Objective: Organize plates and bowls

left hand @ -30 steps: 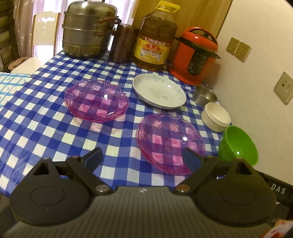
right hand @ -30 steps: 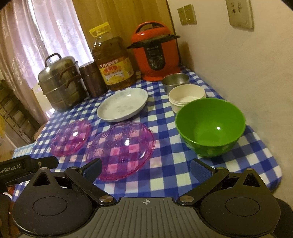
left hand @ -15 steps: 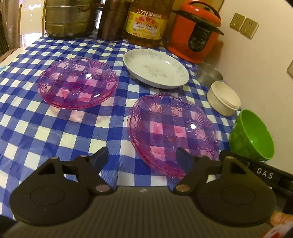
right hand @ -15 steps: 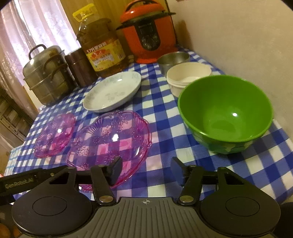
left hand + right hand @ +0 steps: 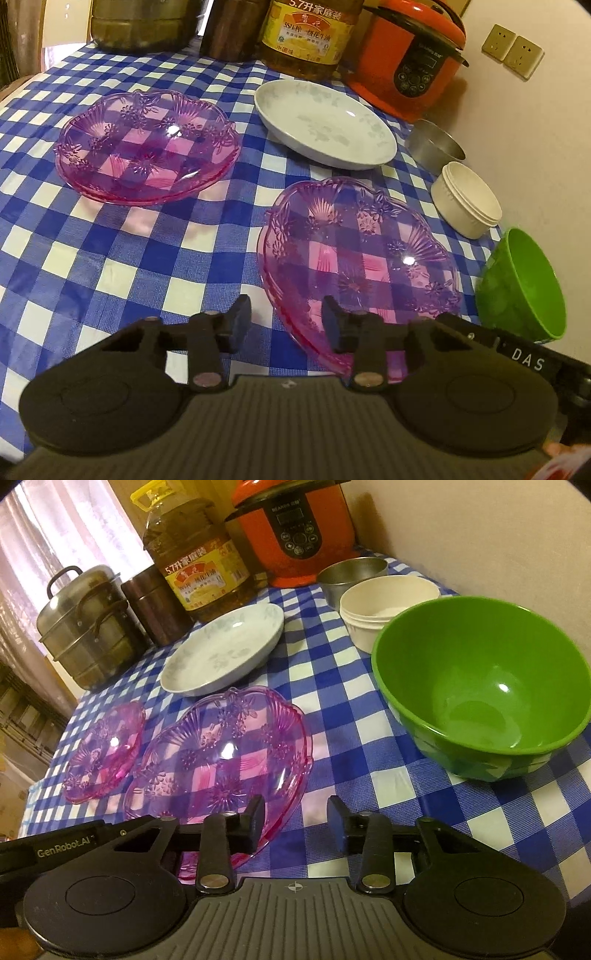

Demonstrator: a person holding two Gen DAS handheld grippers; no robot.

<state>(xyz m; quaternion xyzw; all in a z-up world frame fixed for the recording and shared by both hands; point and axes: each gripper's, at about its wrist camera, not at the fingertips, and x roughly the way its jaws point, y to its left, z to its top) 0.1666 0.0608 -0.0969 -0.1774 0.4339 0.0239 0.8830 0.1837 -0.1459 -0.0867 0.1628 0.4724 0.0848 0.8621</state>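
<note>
Left wrist view, blue checked tablecloth (image 5: 110, 266), beige wall (image 5: 535, 155), perhaps curtains, both grippers' jaws narrowing, apart, empty.

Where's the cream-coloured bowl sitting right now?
In the right wrist view the cream bowl is upper right, on the checked tablecloth by the wall, between the metal bowl behind it and the green bowl in front.

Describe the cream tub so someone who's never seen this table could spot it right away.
Find the orange cooker at the back by the wall. In front of it, bowls line the wall: steel bowl, cream tub, green bowl. The tub is the middle one, straight-sided and ridged below its rim.
</note>
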